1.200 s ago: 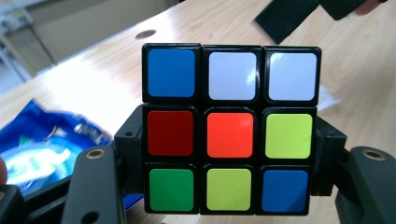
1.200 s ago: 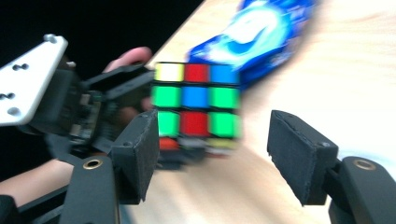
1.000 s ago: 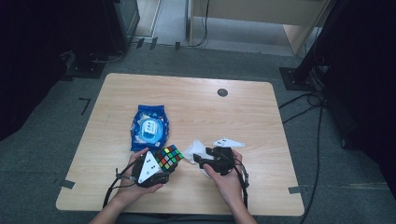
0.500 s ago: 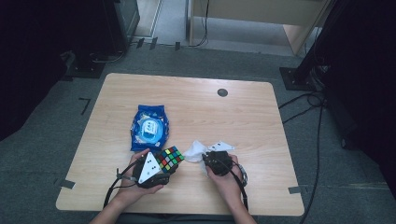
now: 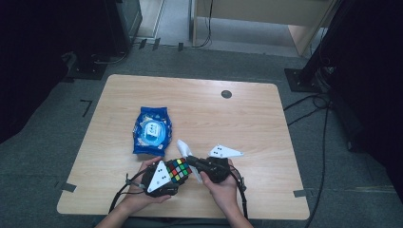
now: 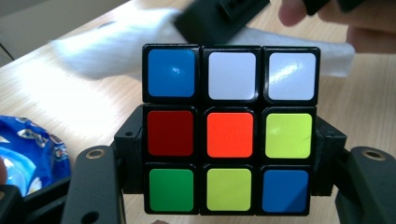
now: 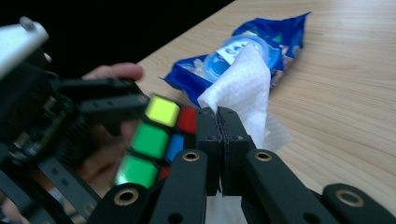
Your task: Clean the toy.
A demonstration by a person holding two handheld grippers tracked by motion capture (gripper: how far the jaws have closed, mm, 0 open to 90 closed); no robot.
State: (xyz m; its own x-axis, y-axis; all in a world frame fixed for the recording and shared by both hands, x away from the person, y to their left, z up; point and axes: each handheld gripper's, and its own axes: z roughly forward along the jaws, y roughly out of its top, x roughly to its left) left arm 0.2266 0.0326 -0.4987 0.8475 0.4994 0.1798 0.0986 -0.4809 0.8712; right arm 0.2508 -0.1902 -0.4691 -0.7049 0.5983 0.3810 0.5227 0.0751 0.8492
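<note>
One puzzle cube (image 6: 231, 128) is seen low at the centre of the high view on the table (image 5: 247, 118), its facing side showing blue, white, white – red, orange, yellow – green, yellow, blue. It is clamped at both sides by the left claw (image 6: 231, 186). One white wipe (image 7: 245, 88) is pinched in the closed right claw (image 7: 218, 140), just beside the cube. One blue wipe packet (image 5: 152, 130) lies at centre left. Both hands are held low, close together.
</note>
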